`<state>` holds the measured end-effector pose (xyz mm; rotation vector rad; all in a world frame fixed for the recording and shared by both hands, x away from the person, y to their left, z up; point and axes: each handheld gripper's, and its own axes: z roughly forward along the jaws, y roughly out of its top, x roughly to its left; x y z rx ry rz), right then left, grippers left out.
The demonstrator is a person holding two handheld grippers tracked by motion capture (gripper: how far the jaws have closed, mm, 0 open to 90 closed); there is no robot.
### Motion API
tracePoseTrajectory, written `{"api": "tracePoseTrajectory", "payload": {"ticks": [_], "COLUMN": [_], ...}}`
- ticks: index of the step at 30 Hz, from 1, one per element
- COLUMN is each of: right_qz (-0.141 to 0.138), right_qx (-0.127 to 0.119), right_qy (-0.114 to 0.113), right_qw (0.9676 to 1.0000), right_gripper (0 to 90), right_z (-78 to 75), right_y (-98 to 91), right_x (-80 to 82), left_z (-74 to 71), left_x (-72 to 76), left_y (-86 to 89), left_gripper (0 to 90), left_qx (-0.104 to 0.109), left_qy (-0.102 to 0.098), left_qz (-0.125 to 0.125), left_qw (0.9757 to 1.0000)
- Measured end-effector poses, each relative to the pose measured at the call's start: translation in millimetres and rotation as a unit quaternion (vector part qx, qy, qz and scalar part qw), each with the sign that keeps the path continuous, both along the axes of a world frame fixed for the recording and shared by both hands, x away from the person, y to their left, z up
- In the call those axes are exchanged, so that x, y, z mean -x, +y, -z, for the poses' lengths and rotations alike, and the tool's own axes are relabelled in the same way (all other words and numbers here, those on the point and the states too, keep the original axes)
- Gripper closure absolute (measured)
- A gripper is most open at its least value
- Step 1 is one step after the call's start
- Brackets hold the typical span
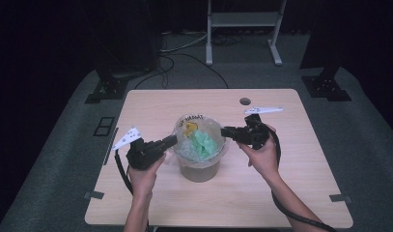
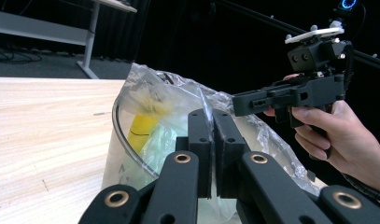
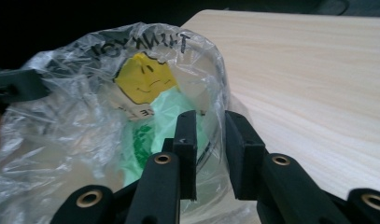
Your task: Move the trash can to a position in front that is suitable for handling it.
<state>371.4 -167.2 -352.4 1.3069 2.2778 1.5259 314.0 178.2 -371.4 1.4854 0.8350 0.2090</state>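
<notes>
Black jaws of the left hand-held gripper (image 2: 212, 154) pinch the clear plastic bag (image 1: 200, 140) at the near rim of the bin (image 1: 200, 169) mid-counter (image 1: 290, 193), so the right hand-held gripper (image 3: 211, 149) (jaws narrowed, straddling the rim) should clamp film squarely before pulling.

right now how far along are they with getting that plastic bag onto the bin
Done: the clear plastic bag sits inside the small bin, with green and yellow contents in it. In hand: the left gripper is shut on the bag's edge at one side of the rim; the right gripper straddles the opposite edge, pads not yet pressing. Left: the film looks crumpled and bunched, so spreading it over the rim probably remains.
</notes>
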Motion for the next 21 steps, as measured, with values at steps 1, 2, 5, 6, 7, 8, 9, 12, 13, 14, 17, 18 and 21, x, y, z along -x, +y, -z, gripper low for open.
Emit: {"api": "tracePoseTrajectory", "payload": {"ticks": [1, 2, 5, 6, 7, 8, 9, 12, 13, 14, 17, 18, 21], "right_qz": [0.002, 0.005, 0.017, 0.018, 0.017, 0.016, 0.016, 0.014, 0.012, 0.010, 0.000, -0.004, -0.016], "right_qx": [0.007, 0.012, 0.021, 0.025, 0.028, 0.033, 0.037, 0.045, 0.045, 0.046, 0.044, 0.043, 0.034], "right_qy": [-0.005, -0.008, -0.024, -0.029, -0.032, -0.035, -0.038, -0.051, -0.053, -0.056, -0.058, -0.056, -0.049], "right_qw": [1.0000, 0.9999, 0.9994, 0.9991, 0.9990, 0.9987, 0.9985, 0.9976, 0.9975, 0.9973, 0.9974, 0.9975, 0.9981], "right_gripper": [77.5, 79.7, 84.5, 86.5, 87.5, 88.3, 89.3, 89.8, 89.9, 89.9, 90.0, 90.0, 90.0], "right_z": [-1.1, -2.0, -6.2, -7.5, -8.9, -10.2, -11.5, -15.5, -17.0, -18.6, -23.8, -24.9, -28.5], "right_y": [1.2, 2.2, 3.8, 4.3, 5.0, 5.8, 6.6, 8.3, 8.9, 9.4, 11.2, 11.4, 13.5], "right_x": [0.6, 1.0, 3.2, 3.8, 4.5, 5.1, 6.0, 9.3, 10.5, 11.7, 14.7, 15.2, 16.6], "left_z": [-0.2, -0.7, -2.3, -2.7, -2.8, -2.7, -2.7, -2.9, -3.3, -3.8, -5.3, -5.6, -7.0], "left_x": [0.3, 0.6, 1.3, 1.5, 1.6, 1.7, 1.8, 2.0, 2.3, 2.6, 3.3, 3.5, 4.5], "left_y": [0.3, 0.5, 0.4, 0.1, -0.4, -1.1, -1.6, -3.1, -3.6, -4.3, -5.4, -5.7, -8.0], "left_gripper": [87.5, 87.5, 87.4, 87.3, 87.3, 87.3, 87.3, 87.3, 87.3, 87.3, 87.4, 87.4, 87.4], "left_qx": [0.001, 0.002, 0.001, 0.000, 0.000, 0.002, 0.001, 0.008, 0.009, 0.009, 0.013, 0.016, 0.017], "left_qy": [-0.001, -0.002, -0.008, -0.009, -0.010, -0.010, -0.011, -0.012, -0.012, -0.013, -0.016, -0.017, -0.019], "left_qz": [0.000, -0.001, 0.001, 0.004, 0.006, 0.008, 0.008, 0.015, 0.015, 0.017, 0.021, 0.023, 0.027], "left_qw": [1.0000, 1.0000, 1.0000, 0.9999, 0.9999, 0.9999, 0.9999, 0.9998, 0.9998, 0.9997, 0.9996, 0.9995, 0.9993]}}
